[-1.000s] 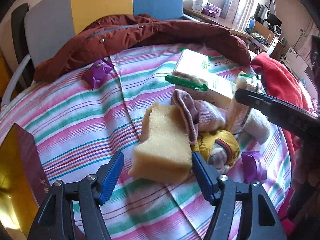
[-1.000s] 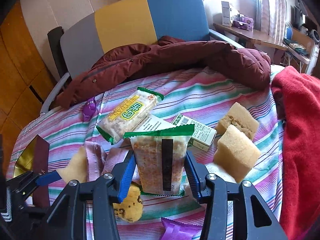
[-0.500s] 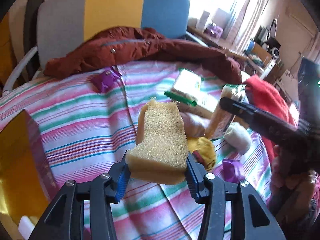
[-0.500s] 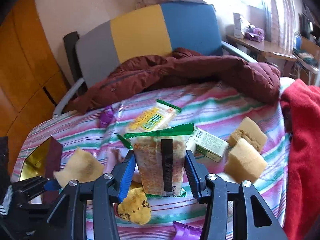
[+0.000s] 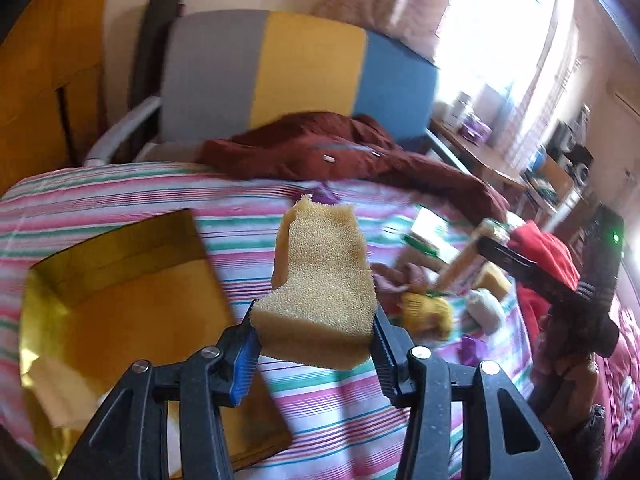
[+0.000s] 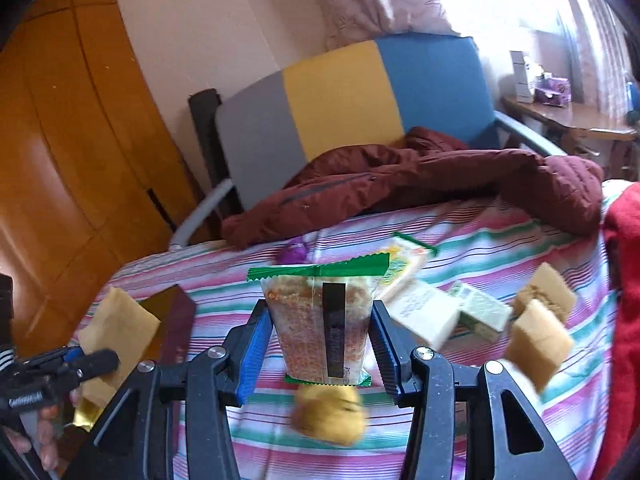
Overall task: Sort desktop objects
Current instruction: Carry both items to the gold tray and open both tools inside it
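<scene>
- While the striped tablecloth [image 5: 328,412] stays strewn with unsorted items, a yellow sponge [image 5: 320,292] is held clear of it, clamped between the jaws of the left gripper [image 5: 314,344].
- A green-sealed snack packet [image 6: 324,324] is pinched upright in the right gripper [image 6: 316,344], above a small yellow plush toy [image 6: 328,414].
- Both items are judged to be mid-carry; the gold tray [image 5: 120,304], just left of the sponge, is the likely drop point.
- A release over the tray is called for next, with the sponge brought well inside its rim.
- A second earlier, the left jaws stood wide around the sponge as it lay on the cloth; they have since closed on it and lifted it toward the tray.
- The packet's grip is unchanged, though it has been raised slightly.
</scene>
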`<state>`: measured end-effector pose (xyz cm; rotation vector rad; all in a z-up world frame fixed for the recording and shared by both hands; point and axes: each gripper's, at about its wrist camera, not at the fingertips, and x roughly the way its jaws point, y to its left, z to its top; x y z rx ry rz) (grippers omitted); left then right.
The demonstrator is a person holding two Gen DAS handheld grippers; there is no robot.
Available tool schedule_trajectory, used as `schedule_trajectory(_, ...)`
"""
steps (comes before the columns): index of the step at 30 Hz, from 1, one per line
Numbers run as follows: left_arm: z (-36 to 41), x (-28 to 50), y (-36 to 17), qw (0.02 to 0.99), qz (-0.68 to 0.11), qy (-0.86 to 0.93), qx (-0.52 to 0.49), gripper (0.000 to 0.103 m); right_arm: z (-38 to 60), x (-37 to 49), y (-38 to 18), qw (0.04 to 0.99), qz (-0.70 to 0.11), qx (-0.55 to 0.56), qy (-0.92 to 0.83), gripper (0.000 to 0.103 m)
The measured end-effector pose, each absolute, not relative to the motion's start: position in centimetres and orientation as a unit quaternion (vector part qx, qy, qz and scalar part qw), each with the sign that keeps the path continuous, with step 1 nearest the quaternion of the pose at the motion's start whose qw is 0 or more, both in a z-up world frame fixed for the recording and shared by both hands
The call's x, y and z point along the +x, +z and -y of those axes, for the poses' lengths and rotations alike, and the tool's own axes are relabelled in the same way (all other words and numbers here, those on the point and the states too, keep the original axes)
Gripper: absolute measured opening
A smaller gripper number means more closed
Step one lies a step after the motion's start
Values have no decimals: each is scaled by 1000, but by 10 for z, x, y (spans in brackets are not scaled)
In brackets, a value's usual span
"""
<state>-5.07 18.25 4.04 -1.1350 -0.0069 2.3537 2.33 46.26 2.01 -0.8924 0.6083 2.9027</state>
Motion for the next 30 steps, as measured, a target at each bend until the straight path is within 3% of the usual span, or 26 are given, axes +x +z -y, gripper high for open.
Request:
schedule_trajectory(14, -10, -77, 27, 112, 76, 895, -425, 50, -354, -7, 30, -140, -201, -335, 910, 52)
schedule_trajectory(22, 27, -92, 1, 95, 86, 888, -442, 50, -248, -63, 24, -215, -175, -390, 878, 52)
schedule_trajectory(30, 43, -117, -6, 84, 87, 892, -436, 52, -182, -118, -6, -231, -184, -455, 840, 52)
